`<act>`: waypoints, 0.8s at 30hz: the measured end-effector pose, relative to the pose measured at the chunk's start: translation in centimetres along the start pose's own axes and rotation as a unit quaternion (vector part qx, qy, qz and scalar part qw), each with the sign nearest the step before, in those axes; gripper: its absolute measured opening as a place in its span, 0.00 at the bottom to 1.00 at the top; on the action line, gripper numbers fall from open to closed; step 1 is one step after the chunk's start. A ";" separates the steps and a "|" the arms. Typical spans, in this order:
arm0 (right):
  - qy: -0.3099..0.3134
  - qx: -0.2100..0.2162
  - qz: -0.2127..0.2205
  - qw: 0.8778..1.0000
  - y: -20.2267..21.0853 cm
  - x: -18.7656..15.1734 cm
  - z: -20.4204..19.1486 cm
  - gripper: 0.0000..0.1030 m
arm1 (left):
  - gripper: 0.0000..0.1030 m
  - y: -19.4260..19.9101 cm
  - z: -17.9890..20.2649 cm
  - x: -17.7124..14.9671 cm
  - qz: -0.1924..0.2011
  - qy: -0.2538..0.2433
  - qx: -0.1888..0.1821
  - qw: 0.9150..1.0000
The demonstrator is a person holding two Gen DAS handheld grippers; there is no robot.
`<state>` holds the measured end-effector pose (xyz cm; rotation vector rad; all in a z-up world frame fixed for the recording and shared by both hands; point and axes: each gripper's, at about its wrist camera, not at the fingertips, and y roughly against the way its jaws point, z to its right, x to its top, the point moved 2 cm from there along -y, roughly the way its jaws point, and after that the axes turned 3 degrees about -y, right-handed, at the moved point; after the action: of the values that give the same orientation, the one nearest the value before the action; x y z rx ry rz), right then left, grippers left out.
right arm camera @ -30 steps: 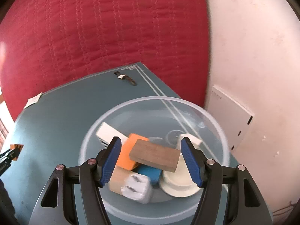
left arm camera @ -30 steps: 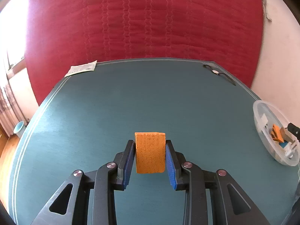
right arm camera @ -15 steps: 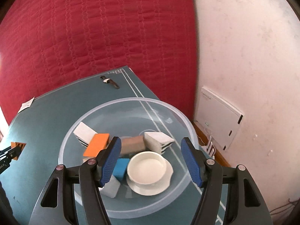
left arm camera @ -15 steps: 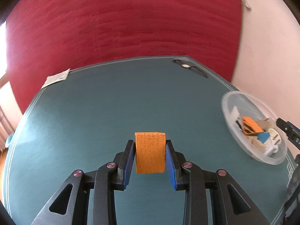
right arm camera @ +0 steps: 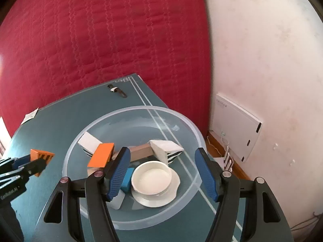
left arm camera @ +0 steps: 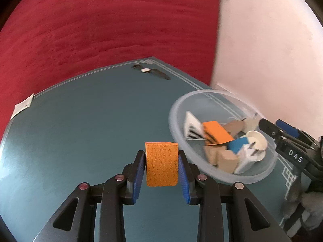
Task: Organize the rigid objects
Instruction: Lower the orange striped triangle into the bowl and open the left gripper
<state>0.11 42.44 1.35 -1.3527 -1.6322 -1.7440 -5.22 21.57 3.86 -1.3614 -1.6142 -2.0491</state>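
My left gripper [left arm camera: 161,168] is shut on an orange block [left arm camera: 162,164] and holds it above the teal table, just left of a clear plastic bowl [left arm camera: 201,100]. The bowl holds several pieces: an orange block [left arm camera: 217,133], a white striped block [left arm camera: 191,126], wooden blocks, a blue block and a white dish [left arm camera: 257,141]. In the right wrist view my right gripper [right arm camera: 162,173] is open and empty over the bowl [right arm camera: 181,121], above the white dish [right arm camera: 151,177]. The left gripper with its orange block [right arm camera: 41,155] shows at the left.
A wristwatch [left arm camera: 150,71] lies at the table's far edge, and a paper slip [left arm camera: 22,106] at the far left edge. A red quilted cloth hangs behind the table. A white wall with a white panel [right arm camera: 238,129] is on the right.
My left gripper has carried the orange block rightward, close to the bowl. My right gripper has let a wooden block fall into the bowl and drawn back slightly, empty.
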 end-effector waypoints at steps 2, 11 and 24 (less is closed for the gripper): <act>-0.005 -0.002 0.000 1.000 -0.1 0.0 0.3 0.66 | 0.33 -0.2 0.7 0.4 0.002 -0.005 -0.010 1.000; -0.018 0.000 0.003 1.000 0.2 0.0 0.9 0.66 | 0.33 -2.0 3.4 1.5 -0.008 -0.010 -0.043 0.999; -0.022 0.002 0.002 1.000 0.1 0.0 0.9 0.66 | 0.33 -2.7 4.4 1.8 -0.010 -0.016 -0.055 0.998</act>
<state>0.56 43.27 1.23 -1.4014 -1.6541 -1.7201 -5.63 27.01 3.35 -1.4275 -1.5550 -2.1668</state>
